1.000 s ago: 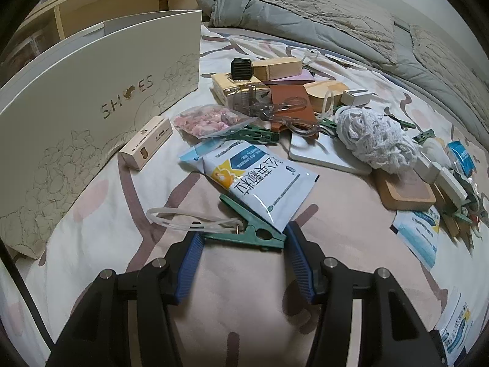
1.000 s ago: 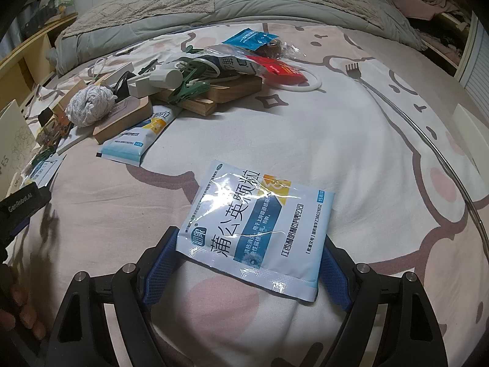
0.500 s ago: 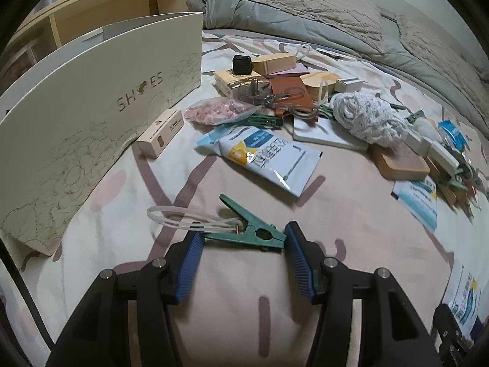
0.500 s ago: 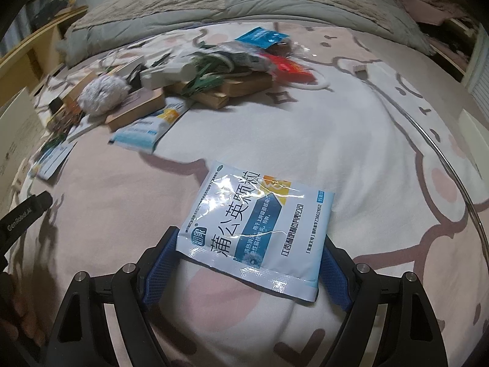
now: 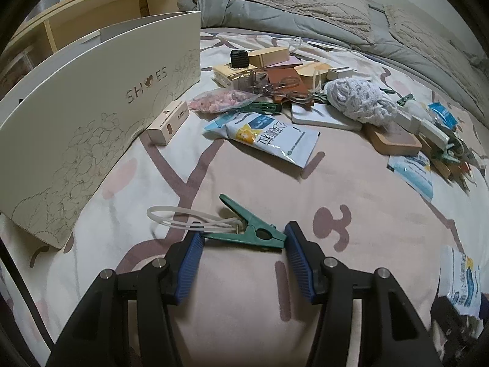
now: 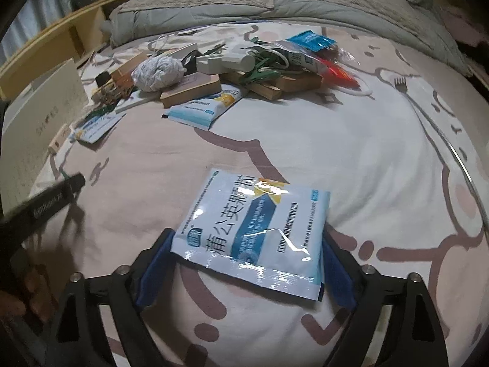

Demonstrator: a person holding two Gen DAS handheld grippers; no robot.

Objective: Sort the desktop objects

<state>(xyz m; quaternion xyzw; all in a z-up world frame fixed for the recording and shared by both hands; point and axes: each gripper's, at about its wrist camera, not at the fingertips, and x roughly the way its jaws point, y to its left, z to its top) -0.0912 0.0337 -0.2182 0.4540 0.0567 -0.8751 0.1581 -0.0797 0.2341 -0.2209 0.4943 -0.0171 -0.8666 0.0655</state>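
Gripping a green clothes peg (image 5: 249,233) w/ a white loop, the left tool (image 5: 243,240) is clamped on it above the bed sheet (image 5: 351,189). Right tool (image 6: 247,249) is opening, pads at both sides of a blue-white sachet (image 6: 255,232) lying on the sheet. Farther: another sachet (image 5: 269,134), shoe box (image 5: 91,116), clutter pile.

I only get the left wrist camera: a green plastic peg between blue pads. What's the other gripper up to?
Observer: The right gripper straddles a glossy blue-and-white sachet lying flat on the pink-patterned bedsheet; its jaws are opening.
Operator: Anything lying beyond that sachet?
Observer: A small dark comb-like thing lies alone on the sheet, right of the heap of clutter.
Operator: Anything red in that heap?
Observer: Yes, a red packet at its right edge.
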